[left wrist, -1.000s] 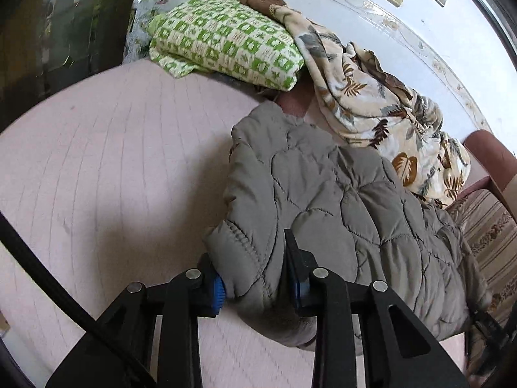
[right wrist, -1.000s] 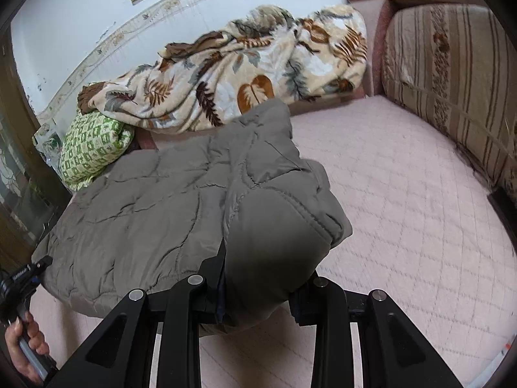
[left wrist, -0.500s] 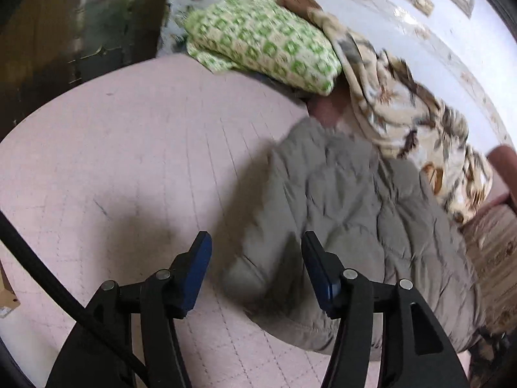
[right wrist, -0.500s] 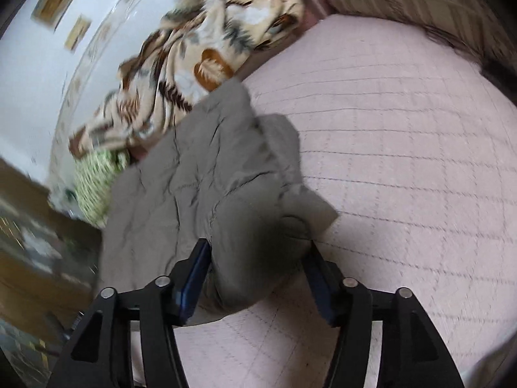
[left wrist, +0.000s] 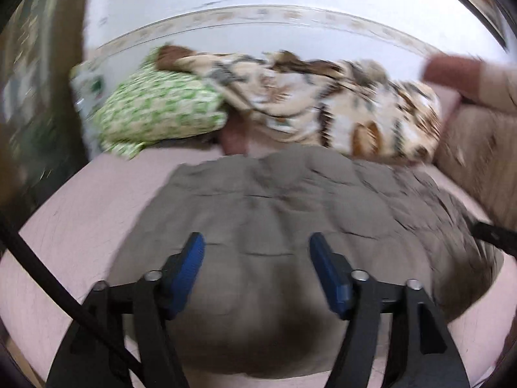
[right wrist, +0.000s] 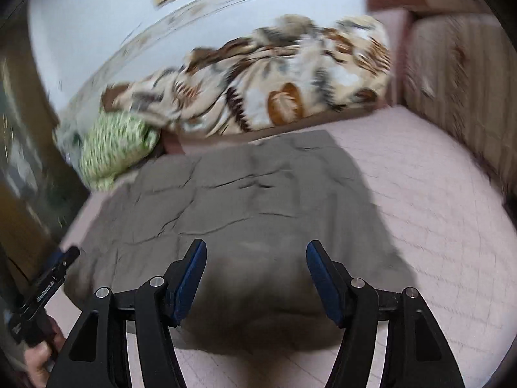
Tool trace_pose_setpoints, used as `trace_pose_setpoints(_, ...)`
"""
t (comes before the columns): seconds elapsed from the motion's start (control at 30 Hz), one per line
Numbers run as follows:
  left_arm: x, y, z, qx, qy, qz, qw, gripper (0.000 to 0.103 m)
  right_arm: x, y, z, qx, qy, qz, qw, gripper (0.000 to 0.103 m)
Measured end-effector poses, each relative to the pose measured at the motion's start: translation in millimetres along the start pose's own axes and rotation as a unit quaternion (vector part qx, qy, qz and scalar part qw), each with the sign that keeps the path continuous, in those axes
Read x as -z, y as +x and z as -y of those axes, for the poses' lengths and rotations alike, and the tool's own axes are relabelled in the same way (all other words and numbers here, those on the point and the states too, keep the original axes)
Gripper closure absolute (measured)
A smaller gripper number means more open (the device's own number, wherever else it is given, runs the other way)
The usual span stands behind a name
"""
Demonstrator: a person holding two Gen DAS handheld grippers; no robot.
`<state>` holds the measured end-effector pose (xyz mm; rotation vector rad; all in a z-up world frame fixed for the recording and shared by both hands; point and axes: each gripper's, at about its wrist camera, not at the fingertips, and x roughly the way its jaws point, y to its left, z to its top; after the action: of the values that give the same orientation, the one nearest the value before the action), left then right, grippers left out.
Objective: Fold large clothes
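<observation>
A grey-brown quilted jacket [left wrist: 290,213] lies folded on the pink quilted bed cover [left wrist: 80,213]; it also shows in the right wrist view [right wrist: 245,194]. My left gripper [left wrist: 257,242] is open and empty, over the jacket's near part. My right gripper [right wrist: 257,249] is open and empty, over the jacket's near edge. The left gripper's handle [right wrist: 48,284] shows at the left edge of the right wrist view. Both views are blurred by motion.
A green patterned pillow [left wrist: 155,113] and a leaf-print blanket [left wrist: 323,103] lie along the white wall behind the jacket. A striped sofa back [right wrist: 458,90] borders the bed on the right. A dark wooden cabinet [right wrist: 19,161] stands on the left.
Both grippers have let go of the jacket, opened and drawn back. The jacket now lies flat on the bed cover, and both cameras have swung to face the wall.
</observation>
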<state>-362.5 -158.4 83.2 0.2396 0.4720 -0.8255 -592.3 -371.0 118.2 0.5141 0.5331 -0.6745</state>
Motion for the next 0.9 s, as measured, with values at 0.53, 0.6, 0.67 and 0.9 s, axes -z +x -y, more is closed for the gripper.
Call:
trace_pose_setpoints(0.53, 34.1, 64.6, 37.1, -0.035, 0.048, -0.077, 0.9953, 0.027, 30.8, 95.4, -13.2, 0.058, -0.050, -0.096, 0.992, 0.028)
trace_pose_setpoints(0.6, 34.5, 63.6, 37.5, -0.037, 0.050, -0.072, 0.9954, 0.027, 31.8, 97.8, -16.0, 0.065, -0.060, -0.097, 0.991, 0.028)
trace_pose_setpoints(0.67, 33.9, 60.8, 36.1, -0.034, 0.046, -0.066, 0.9962, 0.027, 30.4, 94.1, -15.0, 0.060, -0.056, -0.093, 0.992, 0.028)
trace_pose_setpoints(0.9, 31.3, 51.7, 34.1, -0.033, 0.042, -0.048, 0.9974, 0.027, 17.6, 55.7, -8.5, 0.019, -0.026, -0.053, 0.998, 0.028)
